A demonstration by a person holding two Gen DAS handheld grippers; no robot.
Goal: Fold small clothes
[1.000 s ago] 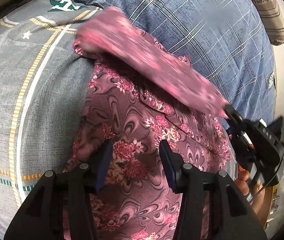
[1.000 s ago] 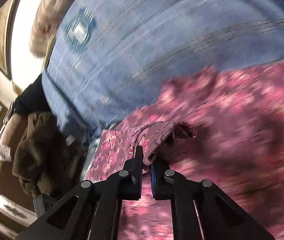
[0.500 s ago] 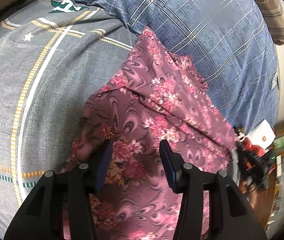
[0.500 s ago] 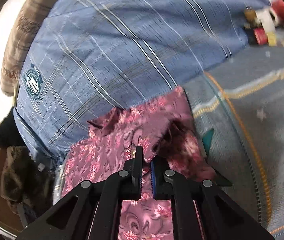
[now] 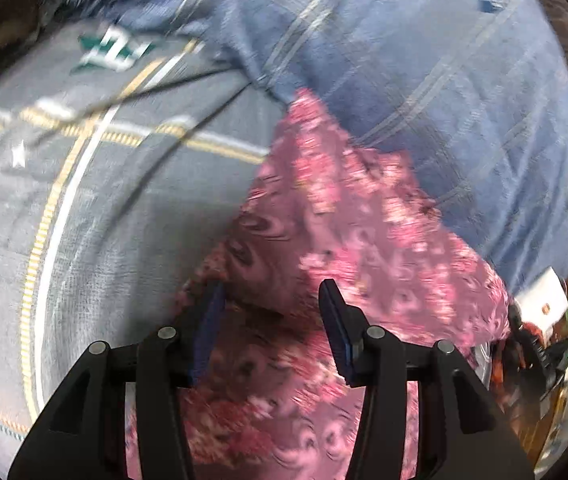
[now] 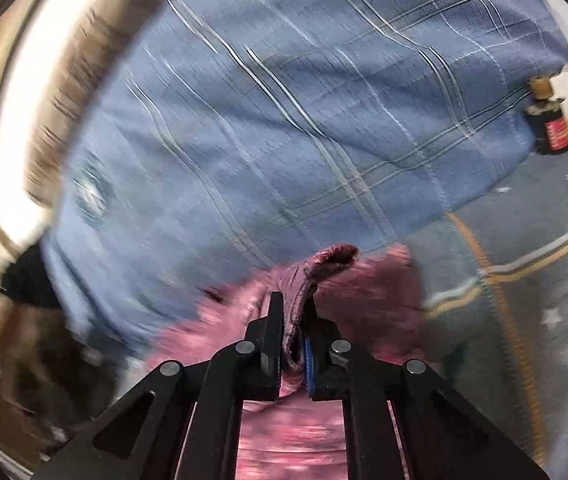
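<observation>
Folding a pink floral garment (image 5: 363,240) on a bed, over a grey striped cover (image 5: 84,220) and against a blue plaid quilt (image 5: 423,80). Pinching a bunched edge of the garment (image 6: 323,268) in the right gripper (image 6: 293,344), jaws nearly together and closing on the fabric pressed between the pads. Hovering the left gripper (image 5: 270,320) above the near part of the cloth, jaws about half apart and gripping nothing, cloth showing between and beyond the fingers. Looking like the carrying-over stage of a fold, with one flap raised and the rest lying on the bedding; both views blurring with motion.

Doing it well probably meaning keeping the right pinch firm so the edge does not slip, drawing the flap across low and taut, and lining it up with the opposite edge before letting go. Pressing the left gripper down on the flat part, likely helping to anchor it and stop the whole garment sliding. Risking a crooked, rumpled fold otherwise.
</observation>
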